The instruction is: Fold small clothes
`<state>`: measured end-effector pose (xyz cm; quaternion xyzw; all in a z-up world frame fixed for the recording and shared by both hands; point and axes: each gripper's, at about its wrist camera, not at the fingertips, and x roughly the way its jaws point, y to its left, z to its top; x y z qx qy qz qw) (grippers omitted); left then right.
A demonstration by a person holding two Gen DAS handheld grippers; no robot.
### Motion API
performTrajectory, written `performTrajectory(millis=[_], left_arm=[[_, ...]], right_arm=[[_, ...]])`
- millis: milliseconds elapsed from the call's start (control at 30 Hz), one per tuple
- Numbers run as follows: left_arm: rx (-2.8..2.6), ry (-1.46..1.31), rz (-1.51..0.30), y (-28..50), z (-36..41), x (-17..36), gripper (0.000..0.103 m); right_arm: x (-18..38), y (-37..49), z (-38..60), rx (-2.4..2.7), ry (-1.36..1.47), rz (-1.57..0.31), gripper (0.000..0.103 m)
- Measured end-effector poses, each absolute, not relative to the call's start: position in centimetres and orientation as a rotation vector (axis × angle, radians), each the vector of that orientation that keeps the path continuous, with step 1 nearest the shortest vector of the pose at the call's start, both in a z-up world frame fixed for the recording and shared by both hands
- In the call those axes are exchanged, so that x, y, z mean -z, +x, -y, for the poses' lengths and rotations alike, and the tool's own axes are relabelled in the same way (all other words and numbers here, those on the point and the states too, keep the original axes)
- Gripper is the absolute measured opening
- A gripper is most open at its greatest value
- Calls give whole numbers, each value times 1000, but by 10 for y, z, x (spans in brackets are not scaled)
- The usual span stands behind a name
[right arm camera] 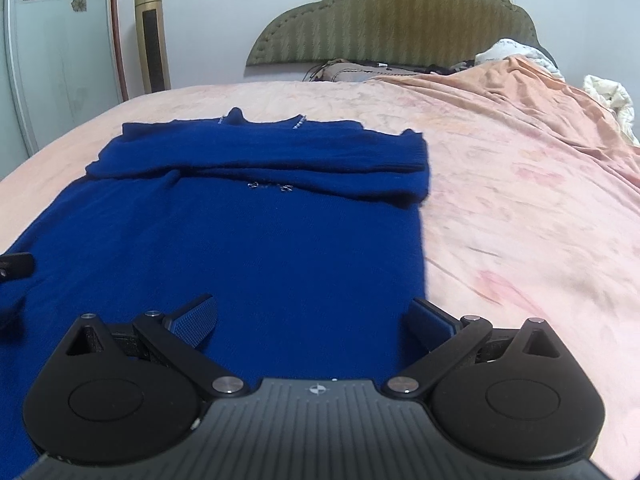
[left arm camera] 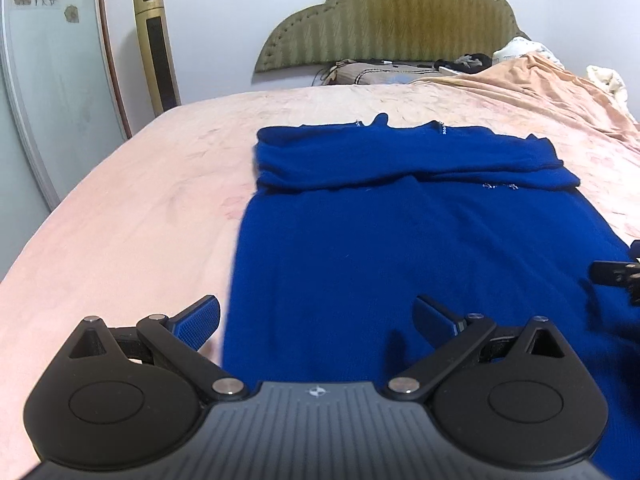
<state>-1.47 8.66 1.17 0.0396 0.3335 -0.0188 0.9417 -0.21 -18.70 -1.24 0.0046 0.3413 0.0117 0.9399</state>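
Spreading across most of both views, the bed (left arm camera: 132, 208) wears a soft, faintly mottled pink cover, smooth near the grippers and rumpled into ridges toward the far right. Behind it stands a scalloped, padded olive headboard (left arm camera: 400, 20) with stud trim, and a slim gold tower unit (left arm camera: 158, 46) stands against the wall to the left.

On the cover lies the blue sweater (left arm camera: 400, 248), a dense, fine knit of deep royal blue, laid flat with its hem end nearest the grippers. Its sleeves (right arm camera: 280, 156) are already folded across the chest in thick, rounded bands, and small silvery beading glints at the neckline and chest. The body forms a long rectangle with fairly straight side edges.

By my judgement the sleeve fold is finished and the lengthwise fold is in hand: the next move calls for each gripper to pinch a near hem corner and carry it up toward the collar, keeping both sides level so the knit does not skew.

The left gripper (left arm camera: 318, 316) hovers over the sweater's left edge, its jaws spread wide and empty, one textured blue pad over the pink cover and the other over the knit. The right gripper (right arm camera: 314, 316) is likewise spread wide and holds nothing, poised at the right edge.
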Motion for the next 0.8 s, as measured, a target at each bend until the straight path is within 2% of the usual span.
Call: performTrajectory(millis=[433,633,667,767,800], left_arm=[[191,-136,-776,-50,-148,8,103],[267,-67,-784,-58,-137,10,103],[287,-78,-782,-59,-137,10,102],[346,-109,-779,-60,-133,10,101],[363,-115,-775,-61,-130,10,97]], right_arm=[[8,-65,241,-69,149,-794,101],[4,-86,253,-156,206,-848,93],[4,-89,251,-175,202,-856,88],[4,-95,237,-224,148,-872,82],[4,-97,230,-228,115,-871,79]])
